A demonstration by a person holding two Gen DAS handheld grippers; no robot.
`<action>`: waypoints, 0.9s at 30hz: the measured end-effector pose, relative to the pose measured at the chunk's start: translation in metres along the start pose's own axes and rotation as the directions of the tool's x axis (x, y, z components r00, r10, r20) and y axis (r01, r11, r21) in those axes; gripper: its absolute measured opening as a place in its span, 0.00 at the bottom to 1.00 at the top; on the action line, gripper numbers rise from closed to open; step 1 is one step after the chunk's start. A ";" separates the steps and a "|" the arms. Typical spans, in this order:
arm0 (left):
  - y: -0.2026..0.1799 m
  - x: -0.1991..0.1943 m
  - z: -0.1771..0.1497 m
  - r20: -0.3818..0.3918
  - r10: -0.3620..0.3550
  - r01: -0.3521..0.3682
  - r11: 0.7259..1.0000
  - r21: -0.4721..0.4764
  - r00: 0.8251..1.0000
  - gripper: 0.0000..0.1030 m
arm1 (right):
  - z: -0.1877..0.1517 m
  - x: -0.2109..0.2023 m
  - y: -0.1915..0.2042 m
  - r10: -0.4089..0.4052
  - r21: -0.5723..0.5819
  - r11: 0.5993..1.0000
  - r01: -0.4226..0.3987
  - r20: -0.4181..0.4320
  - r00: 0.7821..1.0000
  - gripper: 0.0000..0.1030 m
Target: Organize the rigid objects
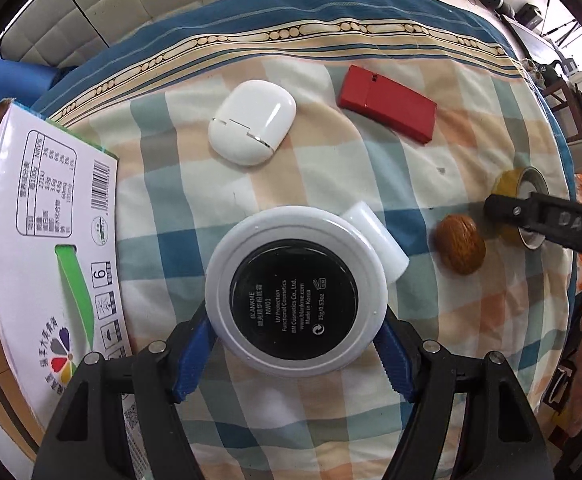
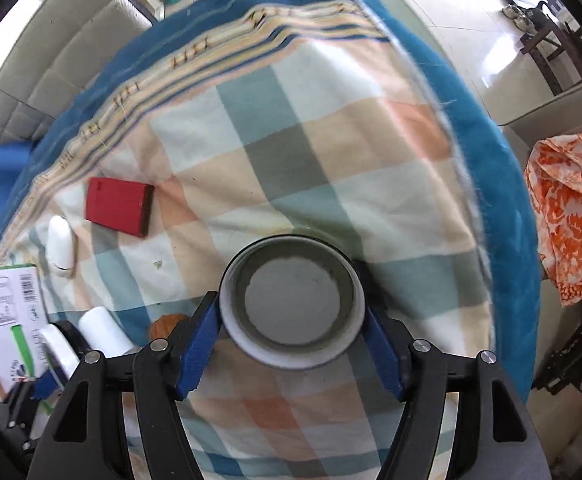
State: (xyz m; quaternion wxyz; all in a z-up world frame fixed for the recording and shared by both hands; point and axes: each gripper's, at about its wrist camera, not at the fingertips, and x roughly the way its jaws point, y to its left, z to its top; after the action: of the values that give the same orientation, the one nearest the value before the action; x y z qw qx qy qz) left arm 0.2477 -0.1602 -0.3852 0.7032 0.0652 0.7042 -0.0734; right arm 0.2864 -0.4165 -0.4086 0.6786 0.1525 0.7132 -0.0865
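Note:
My left gripper (image 1: 297,354) is shut on a round white cosmetic compact (image 1: 295,291) with a black label, held above the checked cloth. My right gripper (image 2: 291,350) is shut on a roll of tape (image 2: 291,300), seen end-on; the roll also shows in the left wrist view (image 1: 519,184) with the right gripper's finger across it. On the cloth lie a white earbud case (image 1: 251,122), a red flat box (image 1: 387,103), a white cylinder (image 1: 377,242) and a brown walnut (image 1: 459,245). The red box (image 2: 118,205) and earbud case (image 2: 61,246) also show in the right wrist view.
A printed cardboard carton (image 1: 47,248) stands at the left edge of the cloth-covered table (image 1: 331,160). A pale sofa (image 1: 131,4) is behind it. An orange patterned cloth (image 2: 571,208) lies off the table's right side. Dark furniture stands at far right.

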 end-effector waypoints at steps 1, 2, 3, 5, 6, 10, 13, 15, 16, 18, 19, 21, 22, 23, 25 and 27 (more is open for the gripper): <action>-0.003 -0.002 0.000 0.000 0.001 -0.001 1.000 -0.001 1.000 0.69 | 0.001 0.001 0.003 -0.019 0.001 1.000 0.019 0.013 1.000 0.68; -0.003 -0.002 0.001 0.001 0.004 -0.004 1.000 -0.001 1.000 0.69 | 0.002 0.001 0.007 -0.046 -0.006 0.999 0.046 0.016 0.999 0.65; -0.003 -0.003 0.003 0.002 0.006 -0.006 1.000 -0.001 1.000 0.69 | 0.003 0.001 0.009 -0.059 -0.006 0.998 0.059 0.013 0.998 0.65; -0.002 -0.005 0.000 0.005 0.008 -0.008 1.000 -0.002 1.000 0.69 | 0.004 0.001 0.015 -0.077 -0.008 0.997 0.077 0.007 0.997 0.65; -0.001 -0.004 0.001 0.005 0.007 -0.007 1.000 -0.003 1.000 0.69 | 0.005 0.001 0.017 -0.082 -0.011 0.997 0.082 0.005 0.997 0.65; -0.002 -0.007 0.005 0.014 0.001 -0.001 1.000 0.000 1.000 0.69 | -0.004 -0.011 0.018 -0.068 -0.022 0.997 0.069 0.027 0.997 0.64; -0.007 -0.020 0.016 0.037 -0.003 0.002 1.000 0.012 0.999 0.69 | -0.020 -0.023 0.022 -0.061 -0.054 0.996 0.064 0.060 0.996 0.64; -0.009 -0.032 0.013 0.059 -0.012 0.010 1.000 0.019 0.998 0.69 | -0.032 -0.036 0.025 -0.055 -0.075 0.995 0.061 0.085 0.995 0.64; -0.009 -0.039 0.012 0.073 -0.019 0.017 1.000 0.024 0.997 0.69 | -0.036 -0.041 0.026 -0.049 -0.085 0.995 0.057 0.091 0.995 0.64; -0.011 -0.047 0.012 0.084 -0.034 0.032 0.999 0.030 0.996 0.69 | -0.045 -0.048 0.026 -0.038 -0.092 0.995 0.047 0.096 0.995 0.64; -0.011 -0.053 0.011 0.090 -0.047 0.044 0.998 0.033 0.995 0.69 | -0.051 -0.051 0.028 -0.031 -0.098 0.994 0.041 0.096 0.995 0.64; -0.010 -0.067 0.008 0.105 -0.065 0.061 0.997 0.039 0.992 0.69 | -0.058 -0.058 0.026 -0.016 -0.102 0.994 0.026 0.098 0.995 0.64; -0.009 -0.076 0.007 0.115 -0.077 0.073 0.996 0.043 0.990 0.69 | -0.063 -0.063 0.028 -0.006 -0.111 0.994 0.018 0.099 0.995 0.64; -0.009 -0.084 0.006 0.126 -0.086 0.081 0.996 0.045 0.988 0.69 | -0.068 -0.069 0.031 0.004 -0.117 0.993 0.008 0.105 0.994 0.64; -0.004 -0.102 0.005 0.156 -0.100 0.094 0.994 0.047 0.983 0.69 | -0.075 -0.084 0.035 0.024 -0.135 0.991 -0.007 0.122 0.992 0.64; 0.004 -0.114 0.002 0.183 -0.113 0.107 0.993 0.042 0.977 0.69 | -0.086 -0.097 0.044 0.052 -0.156 0.987 -0.030 0.138 0.989 0.64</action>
State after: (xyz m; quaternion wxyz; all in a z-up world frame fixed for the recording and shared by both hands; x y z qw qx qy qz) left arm 0.2508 -0.1556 -0.2712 0.7594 0.0303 0.6370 -0.1291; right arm 0.2234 -0.3568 -0.3025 0.7391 0.1081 0.6643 -0.0280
